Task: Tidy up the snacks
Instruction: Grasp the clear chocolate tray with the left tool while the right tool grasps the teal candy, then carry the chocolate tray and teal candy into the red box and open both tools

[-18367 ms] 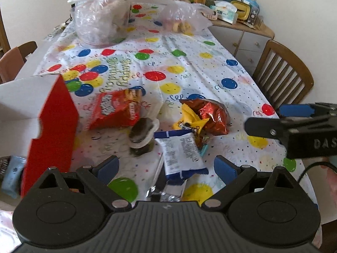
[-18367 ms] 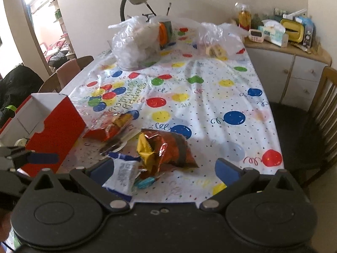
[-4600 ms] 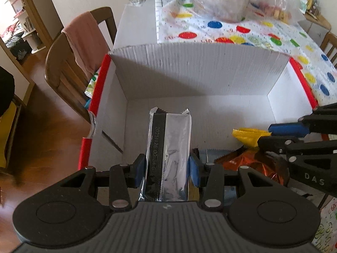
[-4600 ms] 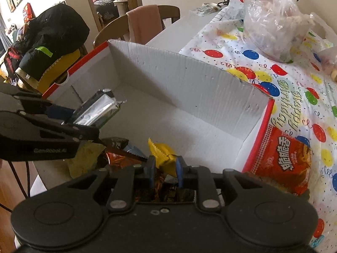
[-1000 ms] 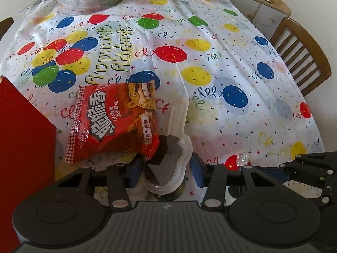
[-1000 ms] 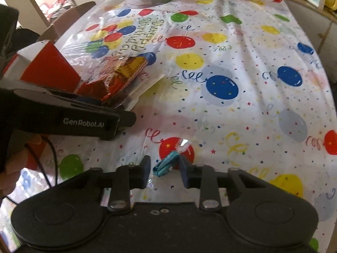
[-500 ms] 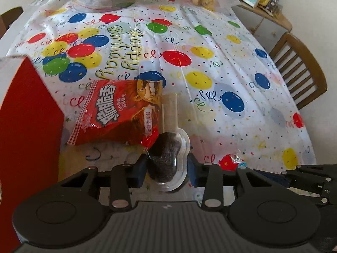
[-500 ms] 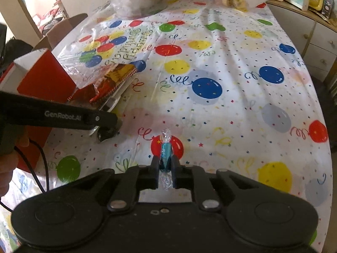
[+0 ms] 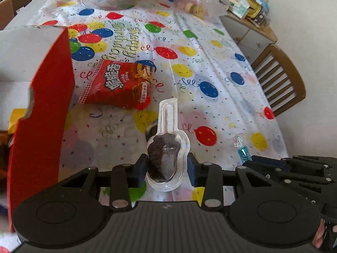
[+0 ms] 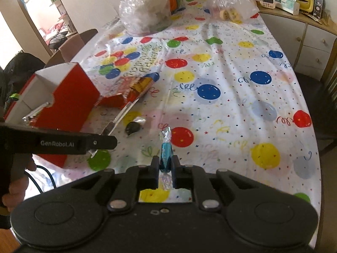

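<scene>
My left gripper (image 9: 167, 166) is shut on a clear spoon-shaped pack (image 9: 166, 158) holding a dark chocolate treat, lifted above the table. From the right wrist view the same gripper (image 10: 108, 141) appears at the left with the pack's clear handle (image 10: 121, 113) slanting up. A blue wrapped candy (image 10: 165, 155) is pinched in my right gripper (image 10: 165, 168), also above the table; it shows small as the candy (image 9: 243, 152) in the left wrist view. A red snack bag (image 9: 120, 84) lies flat beside the red-and-white box (image 9: 42, 113). That box (image 10: 69, 103) stands open at the table's left.
A small dark item (image 10: 133, 127) lies on the balloon tablecloth (image 10: 231, 97) near the box. Two plastic bags (image 10: 147, 10) sit at the far end. A wooden chair (image 9: 280, 78) and a cabinet (image 10: 311, 42) stand on the right. A hand (image 10: 14, 181) holds the left gripper.
My right gripper shut on the blue candy and lifted it. The left gripper rose and drew back with the clear pack, bringing the red box closer on its left.
</scene>
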### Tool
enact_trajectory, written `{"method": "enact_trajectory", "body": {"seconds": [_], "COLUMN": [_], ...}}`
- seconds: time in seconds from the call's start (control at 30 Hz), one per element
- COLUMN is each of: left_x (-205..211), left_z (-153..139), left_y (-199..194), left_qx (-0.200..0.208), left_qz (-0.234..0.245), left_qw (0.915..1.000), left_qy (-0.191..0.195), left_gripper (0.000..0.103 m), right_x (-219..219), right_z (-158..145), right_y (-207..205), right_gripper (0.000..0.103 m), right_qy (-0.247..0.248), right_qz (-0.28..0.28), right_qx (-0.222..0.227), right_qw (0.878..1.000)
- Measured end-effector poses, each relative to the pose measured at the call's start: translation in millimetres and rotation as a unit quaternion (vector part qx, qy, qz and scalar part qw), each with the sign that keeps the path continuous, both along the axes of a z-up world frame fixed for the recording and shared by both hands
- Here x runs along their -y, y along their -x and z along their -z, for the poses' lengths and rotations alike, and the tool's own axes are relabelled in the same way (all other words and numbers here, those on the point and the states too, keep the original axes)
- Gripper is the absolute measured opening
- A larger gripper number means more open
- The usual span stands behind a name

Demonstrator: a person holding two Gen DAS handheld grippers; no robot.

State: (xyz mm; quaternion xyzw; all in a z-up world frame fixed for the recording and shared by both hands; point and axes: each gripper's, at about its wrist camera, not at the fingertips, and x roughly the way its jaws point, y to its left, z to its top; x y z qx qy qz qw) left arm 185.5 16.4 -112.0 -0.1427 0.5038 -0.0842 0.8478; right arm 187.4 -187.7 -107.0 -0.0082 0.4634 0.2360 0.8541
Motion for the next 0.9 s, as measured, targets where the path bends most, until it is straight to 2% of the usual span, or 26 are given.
{"method": "enact_trajectory", "body": {"seconds": [0.2, 0.43, 0.9], "left_x": [-6, -26, -104], "left_z": [-28, -65, -106], "left_y": [29, 44, 61], "left_qx": [0.034, 0.075, 0.122], "left_qz": [0.004, 0.001, -0.031], "left_qw": [0.9994, 0.997, 0.9906], "left_qy": [-0.01, -0.019, -0.054], "left_gripper": [0.038, 0.038, 0.038], "right_x": [-8, -32, -123], "right_z": [-23, -49, -83], "right_y": [19, 31, 42], "right_gripper": [0.01, 0.01, 0.01], "right_qy": [-0.009, -0.018, -0.035], "right_qz": [-0.004, -0.016, -0.058], "right_qx": [0.022, 0.05, 0.091], "right_qw": [1.0, 0.998, 0.993]}}
